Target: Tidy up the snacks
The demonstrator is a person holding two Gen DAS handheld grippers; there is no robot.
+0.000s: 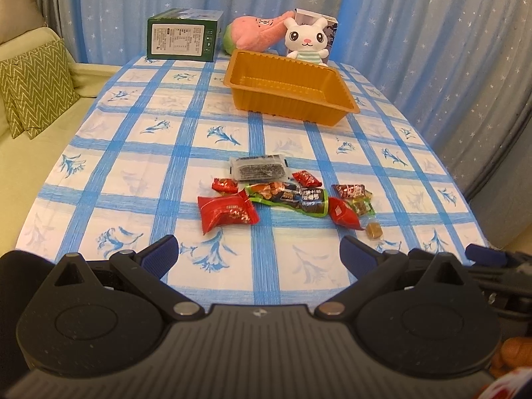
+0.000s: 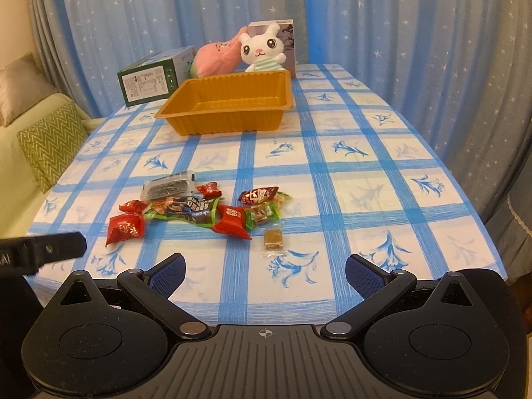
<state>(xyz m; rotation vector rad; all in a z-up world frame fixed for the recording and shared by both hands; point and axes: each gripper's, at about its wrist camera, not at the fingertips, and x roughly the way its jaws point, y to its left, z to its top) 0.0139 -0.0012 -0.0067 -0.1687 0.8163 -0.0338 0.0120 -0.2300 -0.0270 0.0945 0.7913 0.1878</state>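
A pile of wrapped snacks (image 1: 286,199) lies mid-table: red packets (image 1: 227,214), a green-edged dark packet (image 1: 292,199), a clear packet with black print (image 1: 259,168) and a small brown candy (image 1: 374,230). The pile also shows in the right wrist view (image 2: 199,211), with the brown candy (image 2: 273,237) nearest. An empty orange tray (image 1: 289,88) stands farther back, also in the right wrist view (image 2: 229,104). My left gripper (image 1: 259,256) is open and empty, short of the pile. My right gripper (image 2: 265,272) is open and empty, near the table's front edge.
A green box (image 1: 183,35), a pink plush (image 1: 256,31) and a white rabbit plush (image 1: 307,38) stand at the table's far end before blue curtains. A sofa with zigzag cushions (image 1: 33,83) is at the left. The blue-checked tablecloth (image 1: 166,153) covers the table.
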